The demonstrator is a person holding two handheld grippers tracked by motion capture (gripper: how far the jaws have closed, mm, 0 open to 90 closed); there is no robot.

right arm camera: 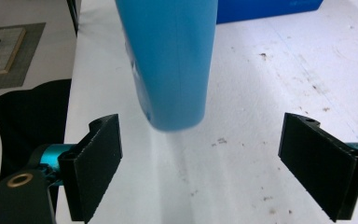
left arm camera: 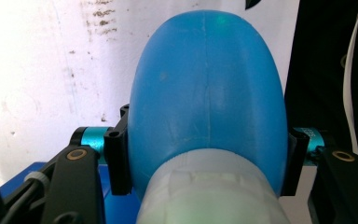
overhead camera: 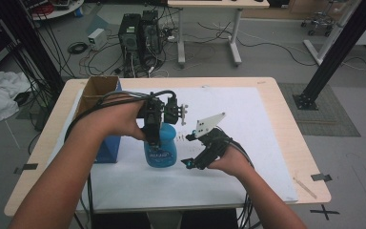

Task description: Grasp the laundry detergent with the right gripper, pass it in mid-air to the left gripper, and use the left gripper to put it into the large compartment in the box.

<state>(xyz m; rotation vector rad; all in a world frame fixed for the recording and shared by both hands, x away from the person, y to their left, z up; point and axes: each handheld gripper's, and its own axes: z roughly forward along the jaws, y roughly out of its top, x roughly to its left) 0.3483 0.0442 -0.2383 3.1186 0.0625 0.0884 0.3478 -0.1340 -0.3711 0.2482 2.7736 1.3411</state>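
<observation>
The right tongs (right arm camera: 200, 168) stand wide apart above the white-covered desk (right arm camera: 261, 116); a blue bottle (right arm camera: 172, 60) hangs at twelve o'clock, a blue box (right arm camera: 265, 10) behind it

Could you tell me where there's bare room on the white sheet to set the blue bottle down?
The white sheet lies bare right of the right tool and along the near edge. It's crowded left, where the blue bottle nears the cardboard box.

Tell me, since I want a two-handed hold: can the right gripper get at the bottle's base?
Probably yes. The right gripper is open, the bottle hangs just ahead of it, and nothing lies between them. The left gripper holds it higher up.
</observation>
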